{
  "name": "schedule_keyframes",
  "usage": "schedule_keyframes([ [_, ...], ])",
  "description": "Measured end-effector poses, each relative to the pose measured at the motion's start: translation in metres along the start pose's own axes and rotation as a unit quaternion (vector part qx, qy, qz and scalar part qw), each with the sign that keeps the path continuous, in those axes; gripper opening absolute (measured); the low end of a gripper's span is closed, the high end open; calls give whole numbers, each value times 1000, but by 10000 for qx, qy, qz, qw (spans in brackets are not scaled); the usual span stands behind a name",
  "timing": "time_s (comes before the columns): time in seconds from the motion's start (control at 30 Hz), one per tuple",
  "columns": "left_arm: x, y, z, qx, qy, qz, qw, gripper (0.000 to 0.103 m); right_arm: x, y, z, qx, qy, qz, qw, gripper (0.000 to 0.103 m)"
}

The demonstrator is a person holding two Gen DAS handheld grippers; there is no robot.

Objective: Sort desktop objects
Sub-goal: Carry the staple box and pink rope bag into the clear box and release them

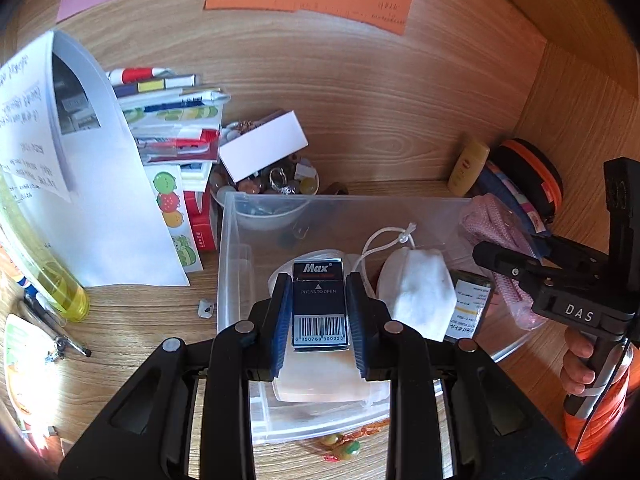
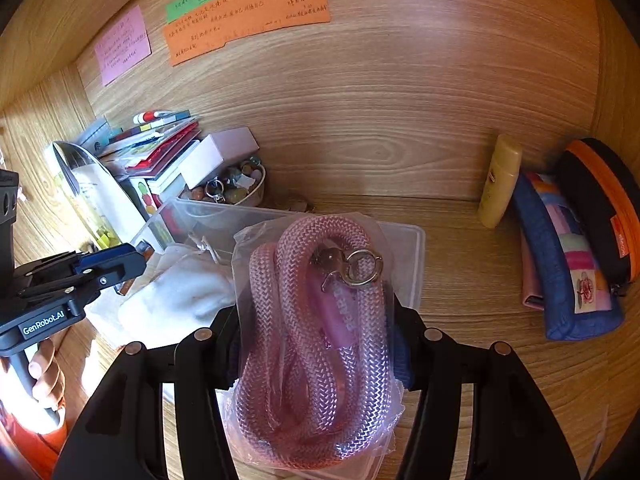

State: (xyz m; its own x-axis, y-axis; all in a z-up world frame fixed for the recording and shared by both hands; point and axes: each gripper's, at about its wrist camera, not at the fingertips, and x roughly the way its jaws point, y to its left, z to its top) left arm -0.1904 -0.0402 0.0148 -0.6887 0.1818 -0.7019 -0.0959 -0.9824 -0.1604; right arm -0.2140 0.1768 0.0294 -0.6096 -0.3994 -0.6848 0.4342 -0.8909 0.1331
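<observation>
— So, which step is this, would you say?

— Loading the bin, by the look of it. The left gripper (image 1: 319, 312) has its fingers clamped on a small black box (image 1: 319, 304) marked "Max", and it hangs right over the clear plastic bin (image 1: 228, 240) on the counter (image 1: 360, 120).

— And the other hand?

— The right gripper (image 2: 316, 344) has its fingers closed on a clear bag with a coil of pink rope (image 2: 316, 340) and a metal clasp inside. That one sits above the near right corner of the bin (image 2: 412, 264).

— Anything in the bin yet?

— A white cloth pouch (image 1: 416, 296) with a drawstring, a small dark packet beside it, and something pale under the black box.

— What comes next, then?

— I'd guess each hand has to lower its load inside the walls and then let its fingers part. The box wants the free patch left of the pouch; the rope bag is floppy and overhangs the rim, so it needs carrying further in first.

— And the rest of the clutter?

— A bowl of trinkets (image 1: 272, 196), stacked booklets, a yellow bottle (image 2: 500, 180) and pencil cases still stand around it.
</observation>
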Motion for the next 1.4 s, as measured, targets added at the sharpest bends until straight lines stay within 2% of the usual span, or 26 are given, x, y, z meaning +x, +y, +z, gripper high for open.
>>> schedule_keyframes([
  [0.2,8,0,-4,20,105,98,9999,27,15,-1,-2,39,109,24,9999,56],
  [0.47,6,-4,-5,146,81,147,9998,27,14,0,-2,25,139,-38,9999,59],
  [0.6,-4,-9,-5,258,-83,171,9995,41,10,6,0,-88,165,-162,9997,59],
  [0.8,-20,-16,-4,357,-255,139,9989,43,-8,11,1,-134,-57,-302,9994,64],
  [0.83,-22,-17,-4,379,-284,140,9988,44,-12,13,1,-151,-90,-292,9994,67],
  [0.93,-32,-21,-7,448,-386,174,9981,49,-25,18,0,-261,-240,-390,9986,74],
  [1.13,-51,-25,-13,483,-567,227,9970,58,-45,31,-4,-465,-387,-464,9971,76],
  [1.2,-58,-26,-15,478,-621,263,9966,65,-51,35,-6,-529,-434,-475,9965,77],
  [1.3,-67,-28,-20,494,-711,320,9957,72,-60,41,-11,-590,-526,-532,9955,85],
  [1.4,-76,-30,-25,553,-753,377,9949,80,-68,46,-17,-682,-584,-557,9944,86],
])
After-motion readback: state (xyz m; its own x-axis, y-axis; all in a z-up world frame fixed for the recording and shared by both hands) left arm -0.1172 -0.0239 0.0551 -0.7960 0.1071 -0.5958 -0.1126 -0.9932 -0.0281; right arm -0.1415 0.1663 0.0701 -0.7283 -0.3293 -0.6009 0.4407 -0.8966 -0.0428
